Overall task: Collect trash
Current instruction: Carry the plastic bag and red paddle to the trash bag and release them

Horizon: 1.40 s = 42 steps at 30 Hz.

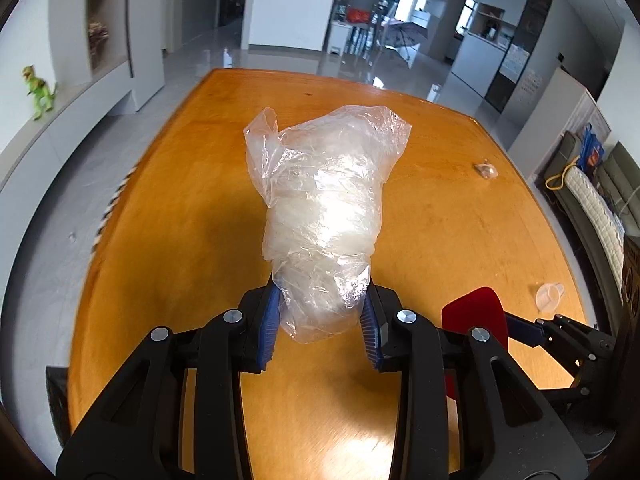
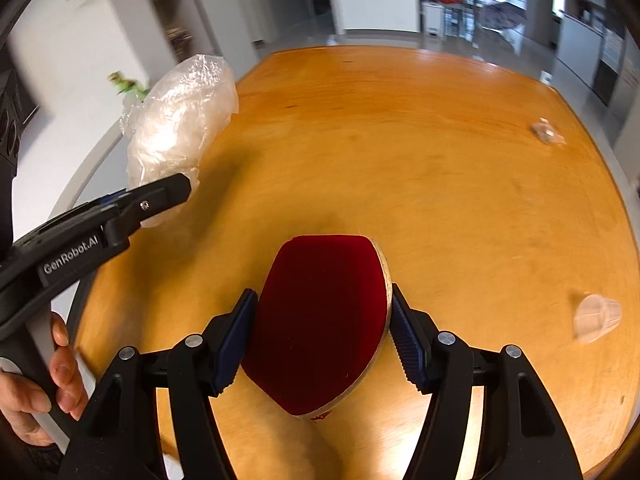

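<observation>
Crumpled clear plastic bag [image 1: 320, 216] fills the middle of the left wrist view, pinched at its lower end between the blue-padded fingers of the left gripper [image 1: 320, 316] and held up above the glossy orange wooden table [image 1: 180, 200]. Its loose top flares upward. Near the table's right edge lies a small crinkled clear wrapper [image 1: 486, 170], and further toward the near right corner a small clear plastic cup [image 1: 549, 297] lies tipped on its side. The right gripper [image 1: 532, 330] shows at the lower right, closed on a dark red velvet-covered flat piece [image 1: 474, 312].

From the right wrist view, the right gripper [image 2: 320, 336] clamps that red velvet piece [image 2: 320, 320] by its two sides; a thin silvery rim runs down its right edge. The left gripper [image 2: 160, 196], black and marked GenRobot.AI, reaches in from the left with the plastic bag [image 2: 180, 120] in its grip over the table's left edge. A bare hand [image 2: 36, 384] grasps its handle. The wrapper [image 2: 545, 131] and the cup [image 2: 596, 316] sit along the table's [image 2: 440, 160] right side, well apart.
</observation>
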Tool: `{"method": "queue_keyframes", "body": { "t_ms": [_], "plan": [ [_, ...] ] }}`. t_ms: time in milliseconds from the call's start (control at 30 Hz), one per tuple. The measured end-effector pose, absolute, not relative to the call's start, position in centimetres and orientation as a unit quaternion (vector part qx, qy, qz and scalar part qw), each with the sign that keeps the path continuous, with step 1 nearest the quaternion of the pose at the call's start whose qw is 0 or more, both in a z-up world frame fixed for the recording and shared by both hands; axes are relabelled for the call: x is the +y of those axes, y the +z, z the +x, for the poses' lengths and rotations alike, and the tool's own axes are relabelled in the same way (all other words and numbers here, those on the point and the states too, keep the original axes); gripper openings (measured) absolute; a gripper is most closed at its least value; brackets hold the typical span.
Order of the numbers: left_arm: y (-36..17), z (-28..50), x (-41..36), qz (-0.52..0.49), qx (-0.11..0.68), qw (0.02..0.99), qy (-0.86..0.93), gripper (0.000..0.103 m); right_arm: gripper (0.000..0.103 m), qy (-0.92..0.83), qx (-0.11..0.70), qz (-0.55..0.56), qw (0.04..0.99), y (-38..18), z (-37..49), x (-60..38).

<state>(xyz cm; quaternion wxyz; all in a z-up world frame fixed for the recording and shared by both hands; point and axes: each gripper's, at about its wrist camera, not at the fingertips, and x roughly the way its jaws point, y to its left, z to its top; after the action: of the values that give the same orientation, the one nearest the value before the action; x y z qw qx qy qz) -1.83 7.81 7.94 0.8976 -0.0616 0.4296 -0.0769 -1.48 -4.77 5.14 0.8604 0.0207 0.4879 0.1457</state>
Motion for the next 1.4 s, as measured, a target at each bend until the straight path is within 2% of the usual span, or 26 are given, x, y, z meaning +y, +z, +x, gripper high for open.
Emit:
{"method": "queue_keyframes", "body": {
  "t_ms": [400, 667, 767, 800, 867, 900, 1133, 1400],
  "plan": [
    [7.6, -15.5, 19.6, -0.118, 0.395, 0.911, 0.031, 0.034, 0.066, 0.289, 0.478, -0.042, 0.829, 5.2, -10.1, 8.1],
    [5.0, -26.5, 29.9, -0.17, 0.387, 0.89, 0.173, 0.035, 0.066, 0.4, 0.476, -0.102, 0.777, 4.6, -16.1, 19.5],
    [3.6, -29.0, 33.0, -0.192, 0.391, 0.874, 0.215, 0.037, 0.067, 0.444, 0.481, -0.109, 0.748, 4.3, -17.7, 23.6],
    [3.3, -29.5, 33.6, -0.197, 0.392, 0.87, 0.225, 0.038, 0.07, 0.467, 0.483, -0.112, 0.732, 4.0, -18.1, 25.2],
    [2.6, -30.3, 35.2, -0.205, 0.397, 0.858, 0.252, 0.068, 0.081, 0.469, 0.482, -0.145, 0.726, 3.3, -19.2, 28.0],
    [2.6, -30.6, 35.9, -0.21, 0.392, 0.854, 0.271, 0.097, 0.081, 0.461, 0.471, -0.16, 0.734, 3.1, -19.5, 28.9],
    [2.1, -32.1, 38.8, -0.239, 0.376, 0.836, 0.322, 0.097, 0.081, 0.467, 0.464, -0.182, 0.73, 2.2, -20.6, 29.3],
    [2.2, -30.3, 37.6, -0.231, 0.384, 0.844, 0.296, 0.097, 0.081, 0.449, 0.466, -0.153, 0.747, 2.0, -19.1, 25.7]
  ]
}}
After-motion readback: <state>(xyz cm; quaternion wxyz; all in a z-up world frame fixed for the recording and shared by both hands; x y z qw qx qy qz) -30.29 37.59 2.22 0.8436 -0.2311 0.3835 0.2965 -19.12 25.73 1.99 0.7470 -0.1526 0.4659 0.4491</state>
